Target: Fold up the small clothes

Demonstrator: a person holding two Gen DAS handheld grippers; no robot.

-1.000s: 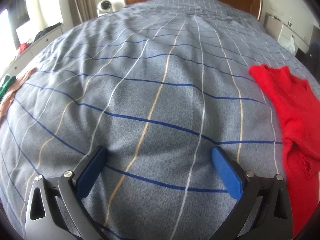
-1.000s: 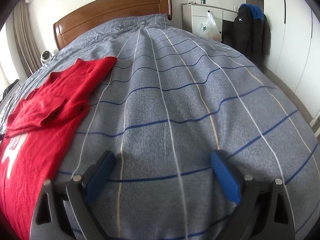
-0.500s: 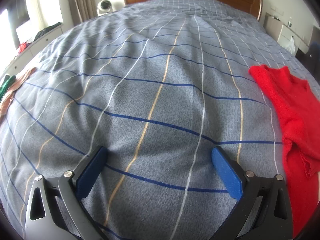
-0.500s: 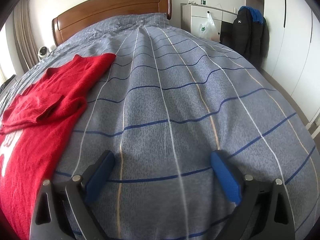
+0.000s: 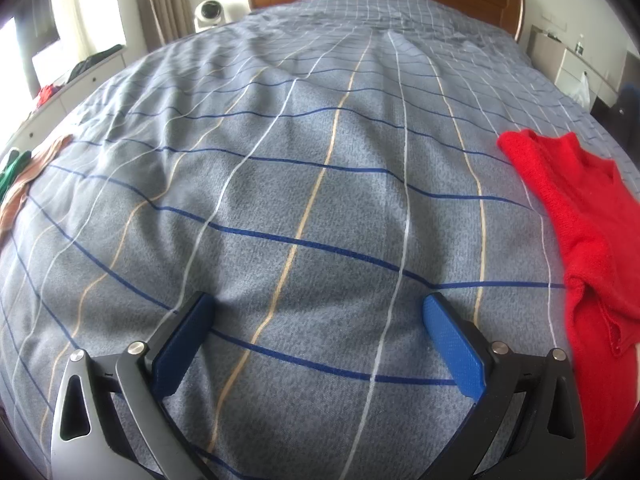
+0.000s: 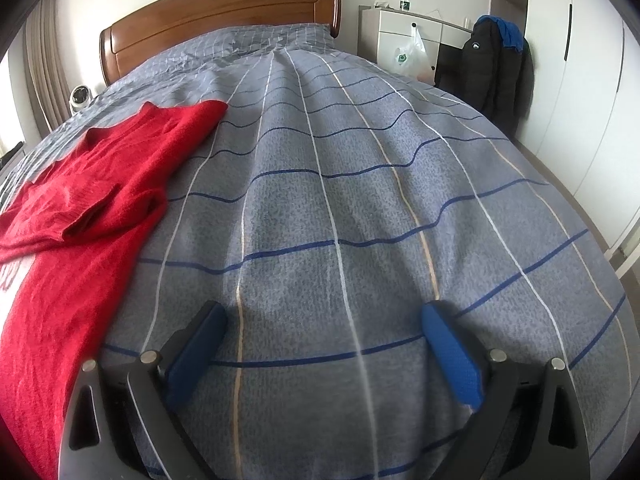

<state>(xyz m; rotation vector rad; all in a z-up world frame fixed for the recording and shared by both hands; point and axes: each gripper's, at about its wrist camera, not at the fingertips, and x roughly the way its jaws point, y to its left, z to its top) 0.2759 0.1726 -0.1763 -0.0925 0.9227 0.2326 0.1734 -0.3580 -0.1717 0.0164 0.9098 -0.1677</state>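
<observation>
A red knitted sweater [image 5: 592, 240] lies on the bed at the right edge of the left wrist view. It also shows at the left of the right wrist view [image 6: 80, 216], with one sleeve folded across its body. My left gripper [image 5: 316, 312] is open and empty over bare bedspread, left of the sweater. My right gripper [image 6: 322, 320] is open and empty over bare bedspread, right of the sweater. Neither gripper touches the sweater.
The bed has a grey-blue striped cover [image 5: 320, 160] and a wooden headboard [image 6: 224, 12]. Green and tan clothes [image 5: 20, 176] lie at the bed's left edge. A white dresser [image 6: 400, 40] and a hanging black jacket [image 6: 496, 68] stand to the right.
The right gripper has shifted slightly, so the sweater sits farther left in its view. The left gripper view is nearly unchanged. Both grippers stay open.
</observation>
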